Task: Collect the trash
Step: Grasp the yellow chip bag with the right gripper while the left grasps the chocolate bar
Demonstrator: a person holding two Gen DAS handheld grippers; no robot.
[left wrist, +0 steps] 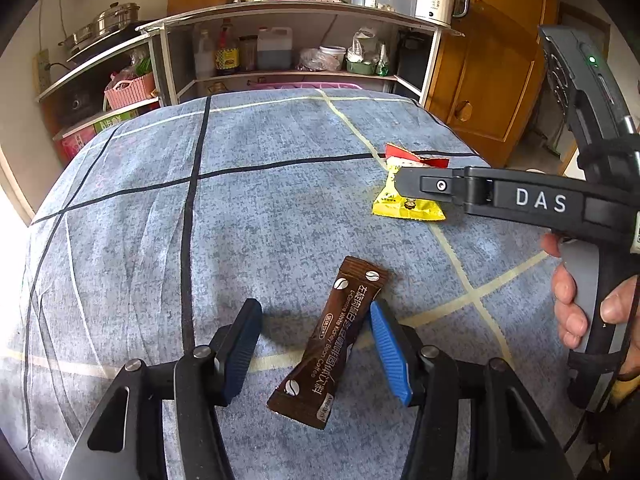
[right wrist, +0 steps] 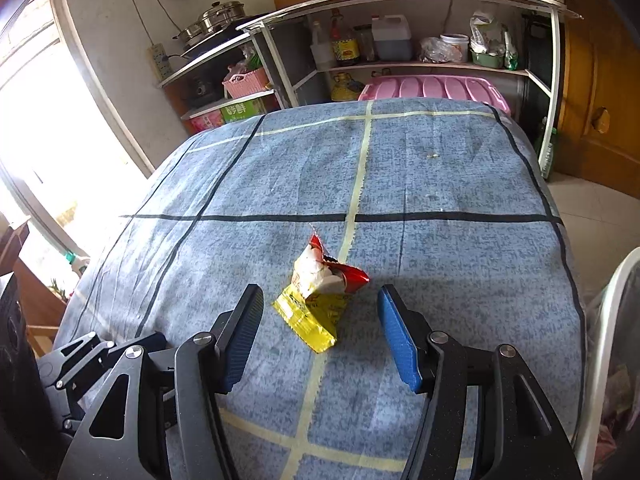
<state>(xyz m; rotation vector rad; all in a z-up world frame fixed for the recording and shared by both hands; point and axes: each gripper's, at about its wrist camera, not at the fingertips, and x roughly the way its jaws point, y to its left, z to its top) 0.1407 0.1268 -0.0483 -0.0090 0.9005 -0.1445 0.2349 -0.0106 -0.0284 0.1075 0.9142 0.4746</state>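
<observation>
A brown coffee sachet (left wrist: 332, 344) lies on the blue checked cloth (left wrist: 248, 216). My left gripper (left wrist: 316, 318) is open, its blue pads on either side of the sachet's middle; the right pad (left wrist: 390, 354) is close to its edge. A yellow wrapper (right wrist: 314, 314) with a torn red and white wrapper (right wrist: 330, 272) on top lies further right. My right gripper (right wrist: 320, 304) is open, its pads on either side of the yellow wrapper, close above the cloth. In the left wrist view the right gripper (left wrist: 404, 184) covers part of the yellow wrapper (left wrist: 404, 210).
A shelf unit (left wrist: 296, 40) with bottles, jars and a kettle stands behind the table. A wooden door (left wrist: 492, 80) is at the right. A white-rimmed bin (right wrist: 612, 344) with trash inside stands at the table's right edge. A pink tub (right wrist: 436, 88) sits behind the table.
</observation>
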